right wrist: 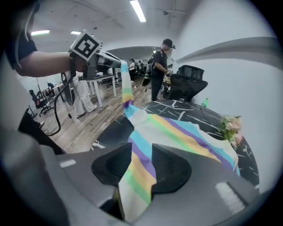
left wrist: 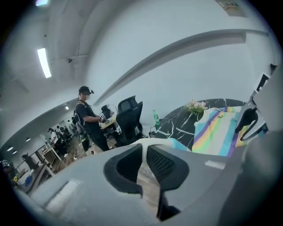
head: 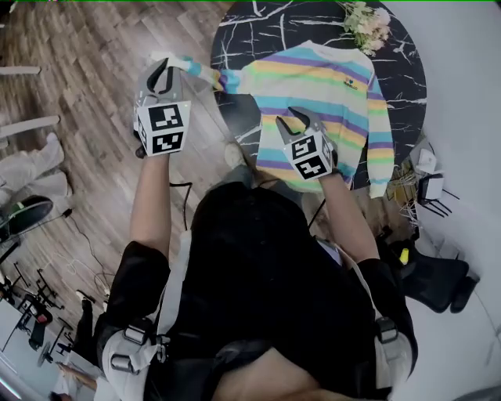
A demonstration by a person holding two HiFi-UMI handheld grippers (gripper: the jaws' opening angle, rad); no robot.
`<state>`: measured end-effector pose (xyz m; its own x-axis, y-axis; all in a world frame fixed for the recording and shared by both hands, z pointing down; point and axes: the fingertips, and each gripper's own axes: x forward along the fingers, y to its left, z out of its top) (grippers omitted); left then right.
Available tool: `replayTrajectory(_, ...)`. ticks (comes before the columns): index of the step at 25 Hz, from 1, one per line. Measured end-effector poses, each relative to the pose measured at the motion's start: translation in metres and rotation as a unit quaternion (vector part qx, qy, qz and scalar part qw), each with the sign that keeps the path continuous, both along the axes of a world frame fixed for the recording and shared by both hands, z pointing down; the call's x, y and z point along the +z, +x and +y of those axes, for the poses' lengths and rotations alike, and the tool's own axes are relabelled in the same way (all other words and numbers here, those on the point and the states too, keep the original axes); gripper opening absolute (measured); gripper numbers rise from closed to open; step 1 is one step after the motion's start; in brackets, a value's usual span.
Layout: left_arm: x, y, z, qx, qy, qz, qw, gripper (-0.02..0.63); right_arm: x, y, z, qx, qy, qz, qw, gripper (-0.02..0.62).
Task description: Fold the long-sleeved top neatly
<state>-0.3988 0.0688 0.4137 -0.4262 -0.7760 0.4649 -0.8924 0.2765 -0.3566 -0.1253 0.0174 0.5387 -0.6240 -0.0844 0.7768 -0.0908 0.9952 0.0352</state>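
The long-sleeved top (head: 313, 86), striped in pastel colours, lies spread on the round black marble table (head: 250, 31). Its left sleeve (head: 205, 74) is stretched out past the table's edge, above the wooden floor. My left gripper (head: 163, 72) is shut on the cuff, and pale fabric sits between its jaws (left wrist: 143, 170). My right gripper (head: 297, 119) is at the top's near edge. It is shut on a fold of striped cloth (right wrist: 137, 172) that runs up between its pads. From the right gripper view the sleeve (right wrist: 127, 95) rises taut to the left gripper (right wrist: 116, 62).
A bunch of flowers (head: 368, 23) lies at the table's far edge beside the top. Cables and white devices (head: 427, 176) sit at the table's right. A person (right wrist: 161, 70) stands beyond the table near a black office chair (right wrist: 185, 81). Desks fill the room behind.
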Motion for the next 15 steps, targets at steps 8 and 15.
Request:
replayTrajectory(8,-0.016,0.157,-0.127,0.112,0.013,-0.028,0.9932,0.041,-0.012,0.149,-0.071,0.091,0.0,0.002,0.996,0.144)
replayTrajectory(15,0.023,0.293,-0.202,0.22,-0.039,-0.056,0.9731,0.041,-0.02,0.251,-0.112,0.145,-0.004,-0.007,0.989,0.143)
